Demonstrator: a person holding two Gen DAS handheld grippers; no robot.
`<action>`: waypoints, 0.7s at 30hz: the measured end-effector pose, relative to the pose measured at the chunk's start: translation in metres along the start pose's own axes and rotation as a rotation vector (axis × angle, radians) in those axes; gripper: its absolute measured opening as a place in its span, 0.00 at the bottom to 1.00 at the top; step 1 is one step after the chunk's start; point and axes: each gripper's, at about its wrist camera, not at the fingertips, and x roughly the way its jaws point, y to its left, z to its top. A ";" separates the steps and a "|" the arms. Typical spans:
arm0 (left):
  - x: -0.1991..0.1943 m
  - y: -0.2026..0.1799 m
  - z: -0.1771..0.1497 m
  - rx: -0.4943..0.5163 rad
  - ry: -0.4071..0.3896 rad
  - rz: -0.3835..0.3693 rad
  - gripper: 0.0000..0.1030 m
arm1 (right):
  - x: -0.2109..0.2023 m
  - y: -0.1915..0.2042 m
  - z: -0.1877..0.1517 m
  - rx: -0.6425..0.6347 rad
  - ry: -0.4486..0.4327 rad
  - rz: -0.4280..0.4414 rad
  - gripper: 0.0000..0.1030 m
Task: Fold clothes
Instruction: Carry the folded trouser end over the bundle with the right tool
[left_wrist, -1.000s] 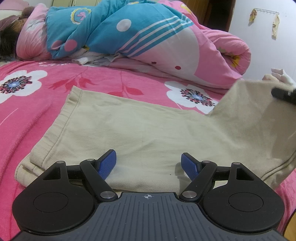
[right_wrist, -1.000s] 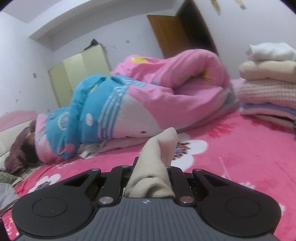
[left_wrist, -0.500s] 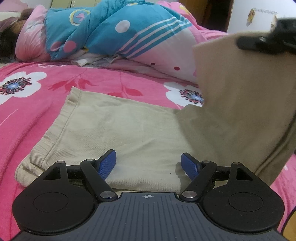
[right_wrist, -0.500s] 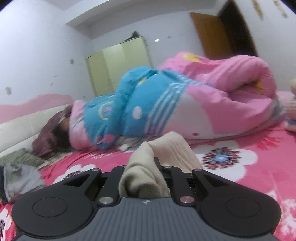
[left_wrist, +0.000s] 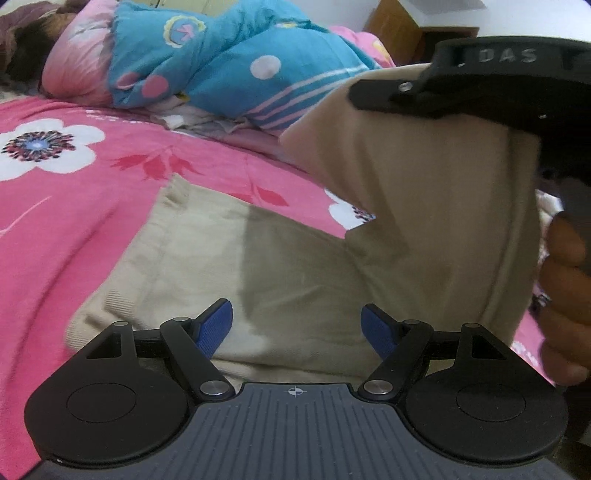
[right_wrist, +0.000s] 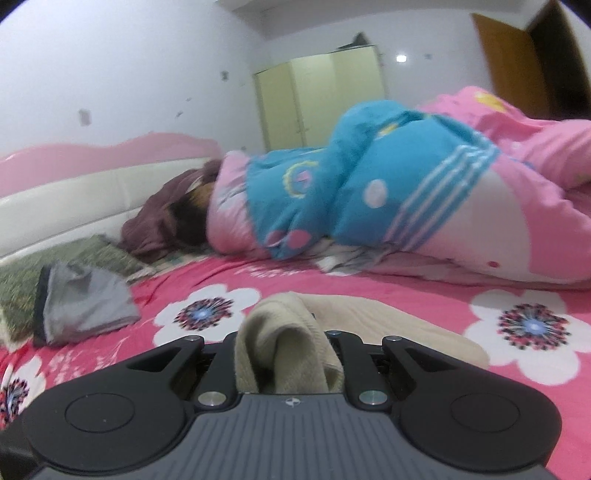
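A beige garment (left_wrist: 192, 258) lies flat on the pink flowered bedspread (left_wrist: 74, 206). Its right end (left_wrist: 424, 177) is lifted and hangs as a curtain over the flat part. My right gripper (left_wrist: 369, 96) holds that end from above, with a person's hand (left_wrist: 565, 295) behind it. In the right wrist view the right gripper (right_wrist: 284, 354) is shut on a bunched fold of the beige cloth (right_wrist: 284, 332), which hides the pads. My left gripper (left_wrist: 297, 325) hovers open over the near edge of the garment, its blue pads (left_wrist: 216, 325) apart and nothing between them.
A rolled blue and pink quilt (right_wrist: 369, 192) lies across the far side of the bed. A grey garment (right_wrist: 85, 299) and a green cloth (right_wrist: 22, 280) sit at the left near the white headboard (right_wrist: 74, 192). A maroon cloth (right_wrist: 155, 221) lies by the quilt.
The right gripper has carried the lifted end of the beige garment leftwards and closer, over the flat part. The left gripper has shifted slightly and stays open.
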 end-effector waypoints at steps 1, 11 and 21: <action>-0.004 0.003 -0.001 -0.002 -0.005 -0.007 0.75 | 0.004 0.006 -0.001 -0.019 0.006 0.013 0.11; -0.039 0.019 -0.014 0.039 -0.031 -0.019 0.75 | 0.042 0.057 -0.022 -0.219 0.106 0.088 0.11; -0.056 0.041 -0.025 -0.027 0.005 -0.039 0.75 | 0.069 0.085 -0.046 -0.376 0.272 0.126 0.13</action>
